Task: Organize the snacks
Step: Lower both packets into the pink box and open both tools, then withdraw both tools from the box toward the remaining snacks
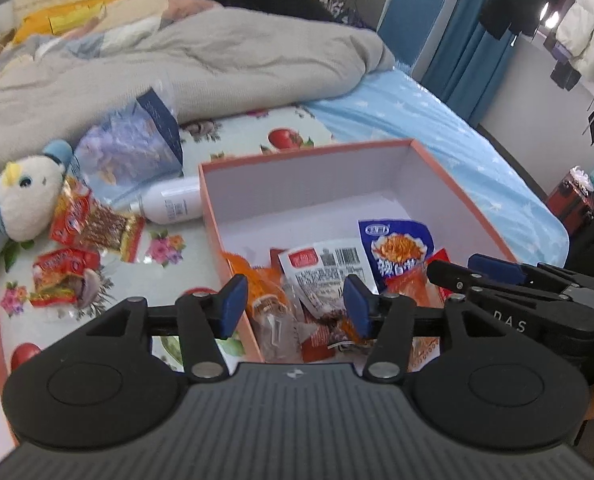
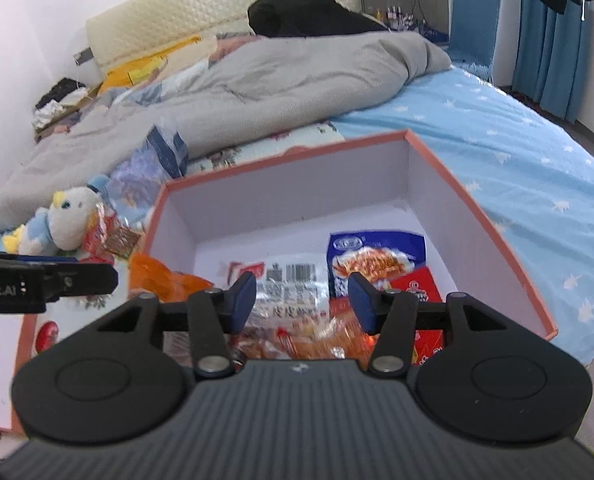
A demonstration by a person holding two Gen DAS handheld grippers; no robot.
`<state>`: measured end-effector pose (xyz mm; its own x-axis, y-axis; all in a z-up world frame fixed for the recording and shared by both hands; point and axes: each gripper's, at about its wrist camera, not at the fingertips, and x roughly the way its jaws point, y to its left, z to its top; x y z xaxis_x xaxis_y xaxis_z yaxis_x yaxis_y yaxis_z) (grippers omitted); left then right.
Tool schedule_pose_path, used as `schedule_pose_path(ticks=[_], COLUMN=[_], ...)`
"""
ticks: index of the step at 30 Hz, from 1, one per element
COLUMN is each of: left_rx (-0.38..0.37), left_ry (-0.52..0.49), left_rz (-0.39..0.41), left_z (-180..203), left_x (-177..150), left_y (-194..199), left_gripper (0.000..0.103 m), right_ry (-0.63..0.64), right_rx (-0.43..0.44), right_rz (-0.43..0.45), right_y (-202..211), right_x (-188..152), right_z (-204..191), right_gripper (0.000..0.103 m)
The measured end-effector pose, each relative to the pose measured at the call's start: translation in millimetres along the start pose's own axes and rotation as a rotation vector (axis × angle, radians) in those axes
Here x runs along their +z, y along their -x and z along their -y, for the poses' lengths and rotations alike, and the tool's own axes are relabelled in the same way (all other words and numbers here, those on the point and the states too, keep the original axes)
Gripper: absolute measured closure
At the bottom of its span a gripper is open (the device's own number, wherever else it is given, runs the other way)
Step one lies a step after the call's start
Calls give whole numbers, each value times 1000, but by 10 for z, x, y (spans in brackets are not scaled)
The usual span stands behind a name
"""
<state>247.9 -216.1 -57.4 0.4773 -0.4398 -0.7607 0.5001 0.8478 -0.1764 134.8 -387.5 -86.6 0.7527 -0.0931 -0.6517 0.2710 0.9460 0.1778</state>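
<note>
An orange-rimmed box with a white inside stands on the bed. It holds a blue packet, a white barcode packet, a red packet and orange packets. My left gripper hangs open over the box's near left wall, nothing pressed between its blue pads. My right gripper is open above the white barcode packet and the snack pile, apart from them. Each gripper shows at the edge of the other's view: the right gripper and the left gripper.
Loose red snack packets lie left of the box on a floral cloth. Beside them are a plush bird, a white bottle and a clear blue bag. A grey blanket covers the far bed.
</note>
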Motion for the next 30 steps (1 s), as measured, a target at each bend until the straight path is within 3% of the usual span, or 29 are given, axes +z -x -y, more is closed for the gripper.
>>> schedule_pose_path(ticks=[6, 15, 30], left_rx=[22, 79, 145], left_ry=[-47, -17, 91], left_rz=[67, 221, 304], left_z=[7, -152, -762], left_x=[49, 145, -111], left_y=[354, 989, 1712], left_gripper=[44, 44, 44], right_ry=[10, 50, 149], right_rx=[32, 115, 208], right_rz=[79, 164, 225], right_y=[255, 525, 788], right_x=[155, 369, 353], right_z=[-134, -432, -1157], right_gripper=[50, 50, 50])
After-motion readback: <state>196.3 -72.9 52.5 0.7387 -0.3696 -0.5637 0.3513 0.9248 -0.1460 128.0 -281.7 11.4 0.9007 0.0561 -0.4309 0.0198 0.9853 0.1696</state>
